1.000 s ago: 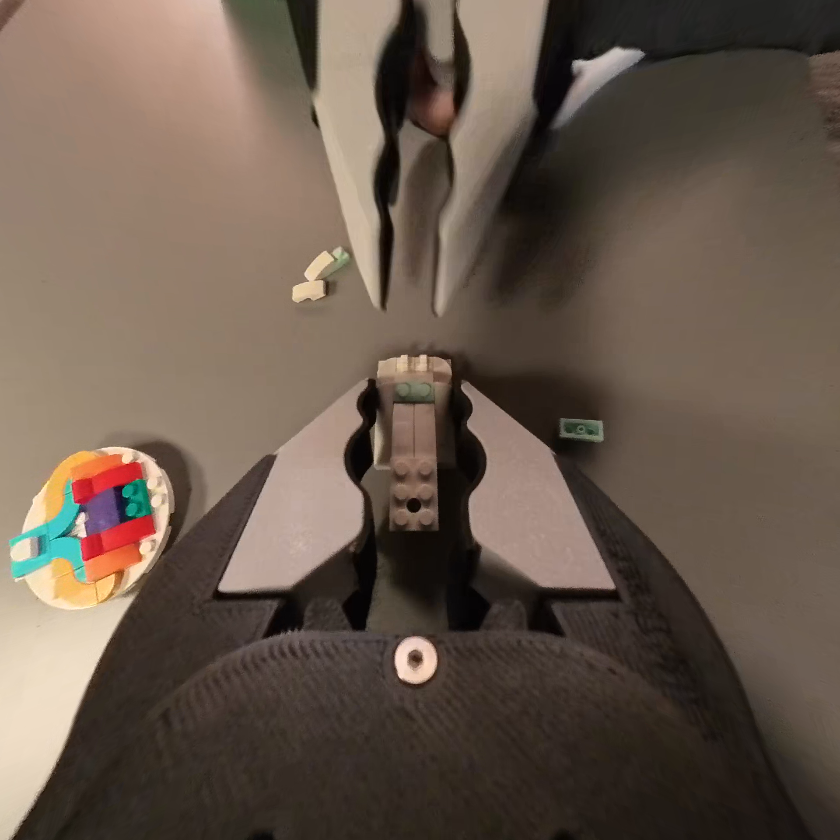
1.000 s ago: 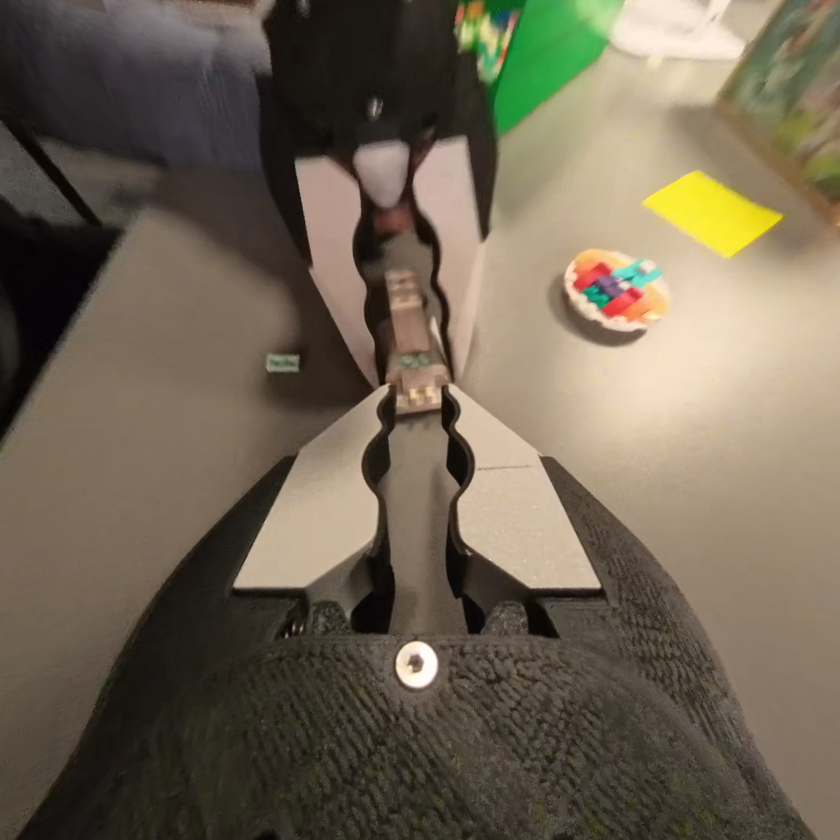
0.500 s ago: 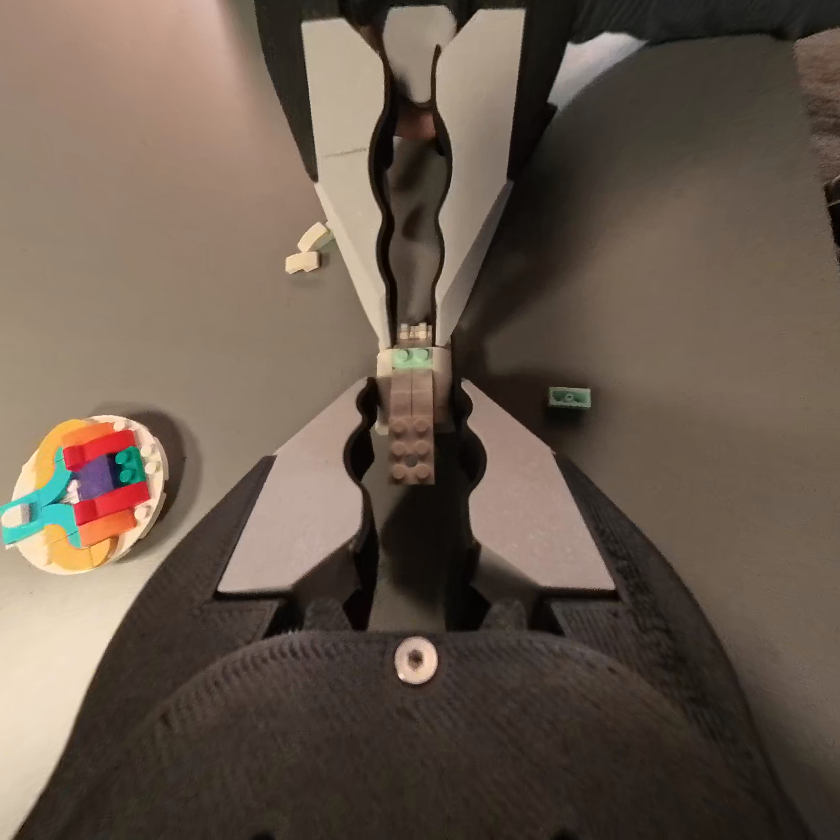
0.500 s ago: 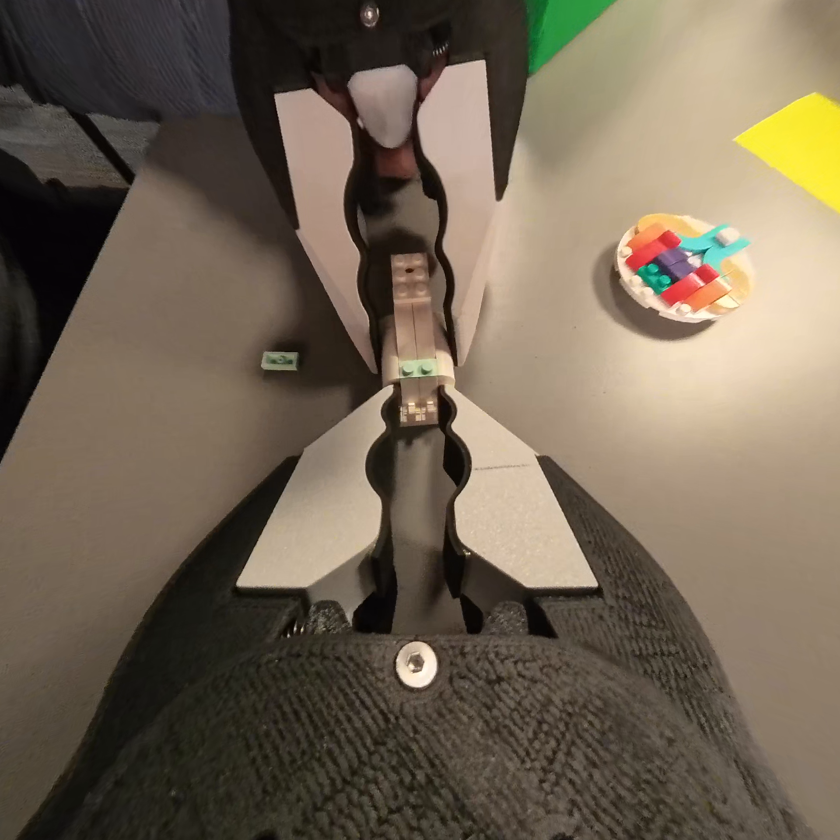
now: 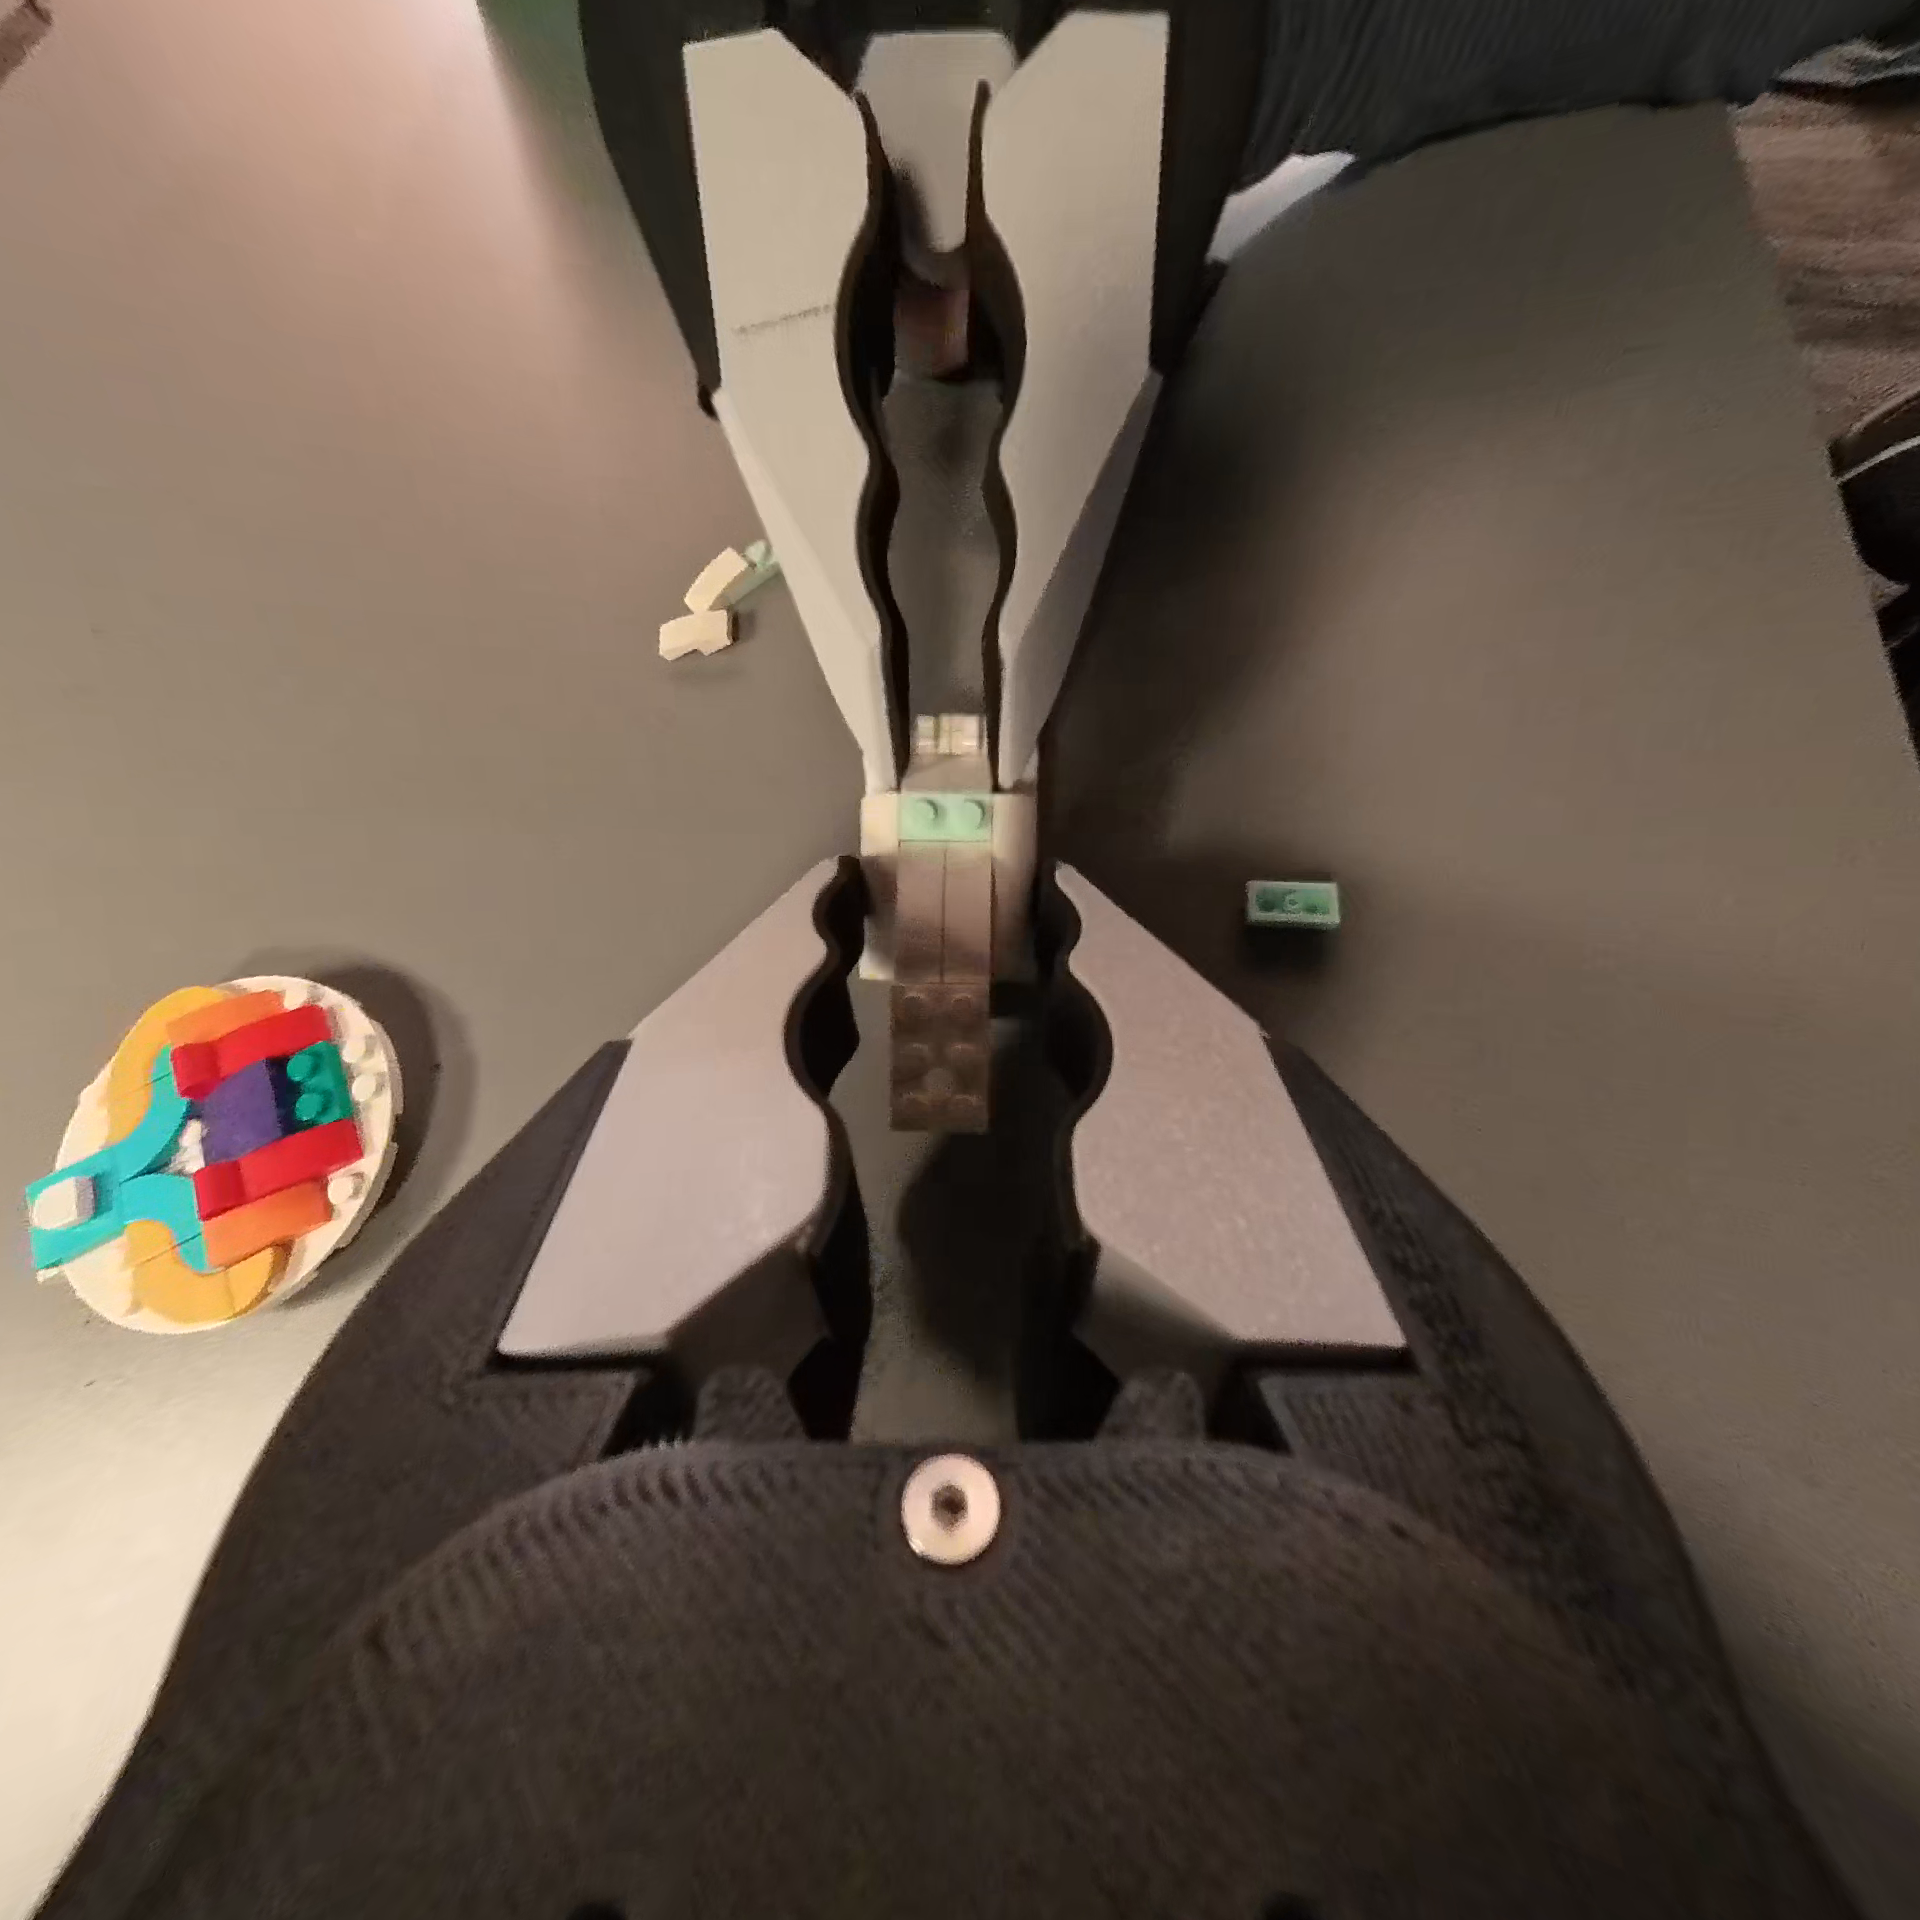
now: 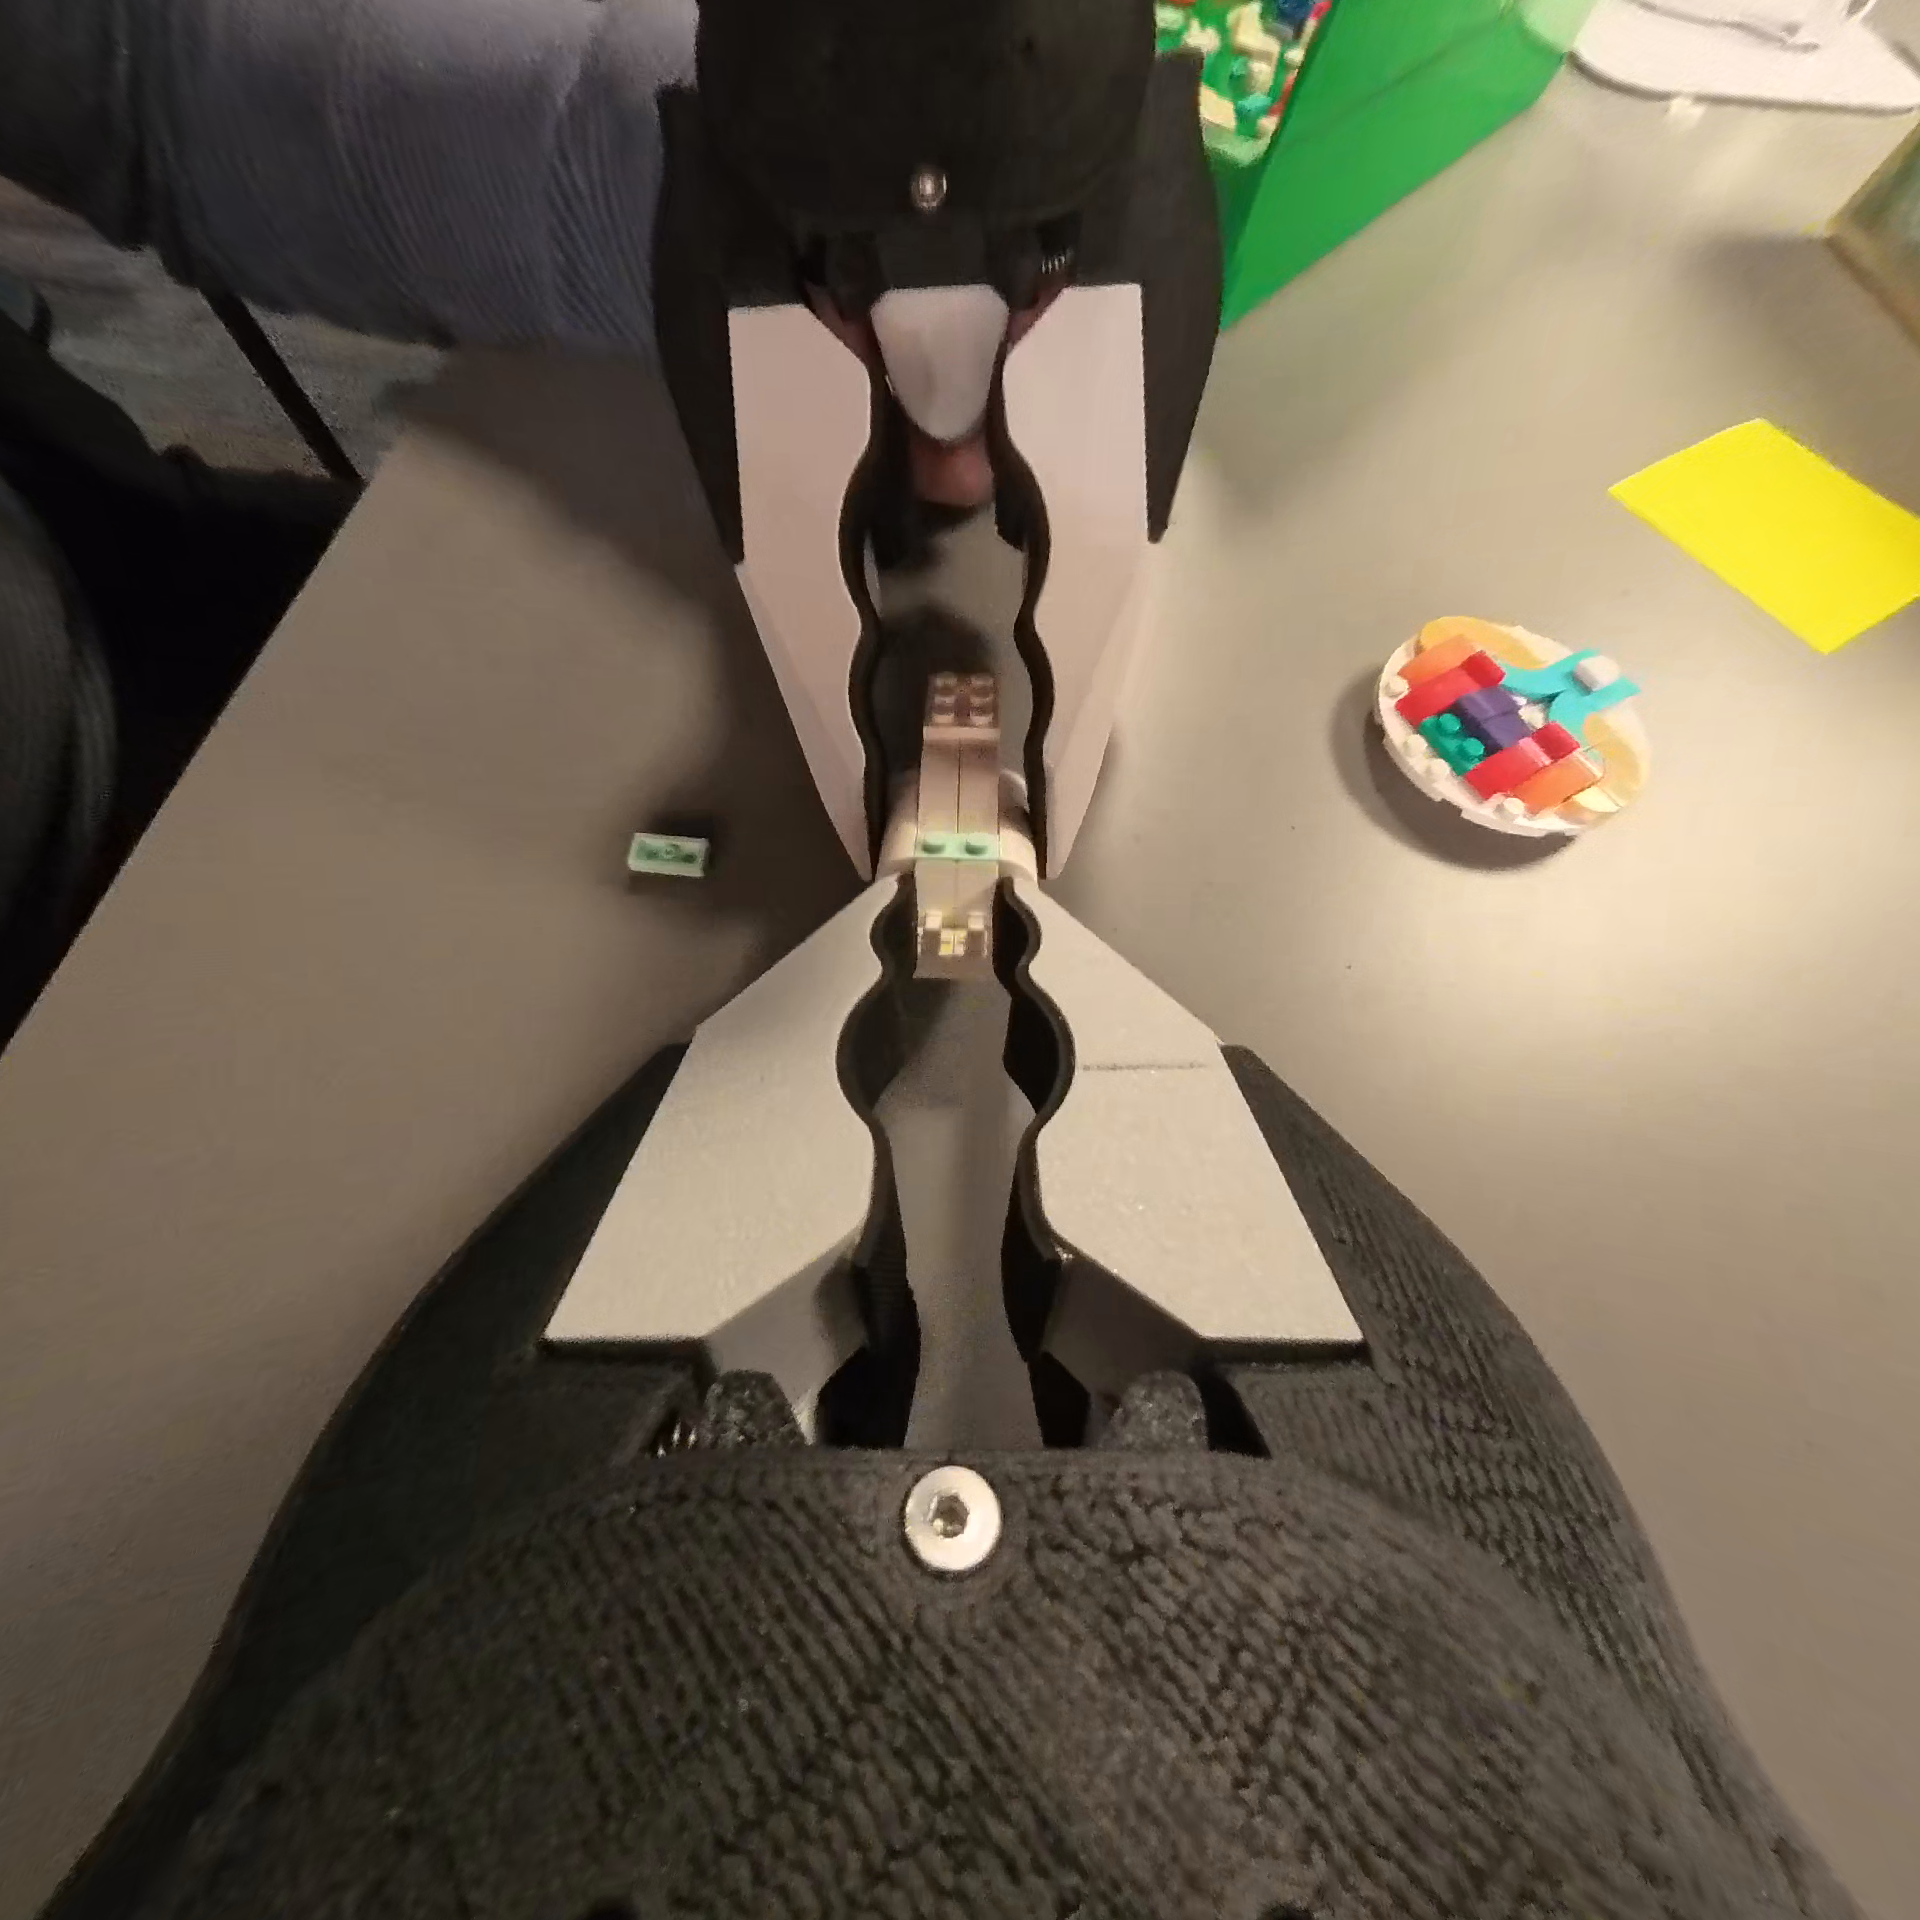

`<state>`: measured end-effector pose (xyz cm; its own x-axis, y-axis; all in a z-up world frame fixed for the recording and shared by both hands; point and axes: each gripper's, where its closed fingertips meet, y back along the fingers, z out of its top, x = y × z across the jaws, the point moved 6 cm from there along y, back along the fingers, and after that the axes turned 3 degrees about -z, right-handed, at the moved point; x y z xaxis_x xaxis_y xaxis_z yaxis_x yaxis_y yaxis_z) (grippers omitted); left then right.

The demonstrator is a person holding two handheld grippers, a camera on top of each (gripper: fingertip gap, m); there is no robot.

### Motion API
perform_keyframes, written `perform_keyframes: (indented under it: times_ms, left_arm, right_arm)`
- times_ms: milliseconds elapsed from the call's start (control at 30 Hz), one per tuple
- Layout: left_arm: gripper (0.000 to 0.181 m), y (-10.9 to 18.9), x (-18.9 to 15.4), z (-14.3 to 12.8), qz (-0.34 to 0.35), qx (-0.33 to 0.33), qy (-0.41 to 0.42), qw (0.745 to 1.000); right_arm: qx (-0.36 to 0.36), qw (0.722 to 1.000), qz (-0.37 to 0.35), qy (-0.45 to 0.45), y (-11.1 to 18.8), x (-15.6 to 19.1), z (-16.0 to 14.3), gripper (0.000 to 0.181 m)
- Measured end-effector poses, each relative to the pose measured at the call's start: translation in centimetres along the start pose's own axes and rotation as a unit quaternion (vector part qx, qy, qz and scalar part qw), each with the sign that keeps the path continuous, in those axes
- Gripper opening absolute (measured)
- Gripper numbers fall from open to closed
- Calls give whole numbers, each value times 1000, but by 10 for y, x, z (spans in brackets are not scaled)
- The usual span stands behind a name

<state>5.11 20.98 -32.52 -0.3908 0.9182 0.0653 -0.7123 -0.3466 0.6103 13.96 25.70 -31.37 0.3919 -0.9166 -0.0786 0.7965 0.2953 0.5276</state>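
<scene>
Since a second ago, the right gripper [image 5: 948, 800] has been brought in from well apart until its tips meet the far end of the grey brick assembly [image 5: 943, 914], which is kept between the fingers of the left gripper [image 5: 945, 883]. In the left wrist view, a round white plate of coloured bricks [image 5: 223, 1153] is seen well off to the left of the left gripper, on the grey table [image 5: 1507, 623]. Two loose cream pieces [image 5: 707, 613] are seen ahead and left, just beside the right gripper's finger. At centre, the assembly is pinched by the left gripper near its mint-green stud piece, above the table, while the right gripper's fingers are pressed on its far end. A small green brick [image 5: 1291, 902] is seen just right of the left gripper's tips. In the right wrist view, a yellow sheet [image 6: 1777, 535] is shown ahead to the right.
</scene>
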Motion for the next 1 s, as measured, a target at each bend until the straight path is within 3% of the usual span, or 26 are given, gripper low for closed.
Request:
perform_keyframes:
  times_ms: [200, 667, 733, 833, 1000]
  left_arm:
    - [33, 3, -2, 5, 3, -26, -7, 1000]
    - [32, 3, -8, 14, 58, -22, -98, 993]
    - [32, 2, -7, 12, 61, -14, -100, 993]
    - [32, -2, -4, 6, 57, 12, -80, 995]
    - [32, -3, -2, 7, 55, 10, -59, 997]
  right_arm:
    - [-51, 998, 17, -28, 6, -1, 7, 11]
    - [-75, 989, 81, -100, 11, -6, 6, 10]
    - [-60, 993, 65, -82, 9, -6, 5, 11]
    - [-11, 1000, -20, 17, 2, -2, 2, 5]
    - [36, 988, -92, 116, 2, 5, 9, 2]
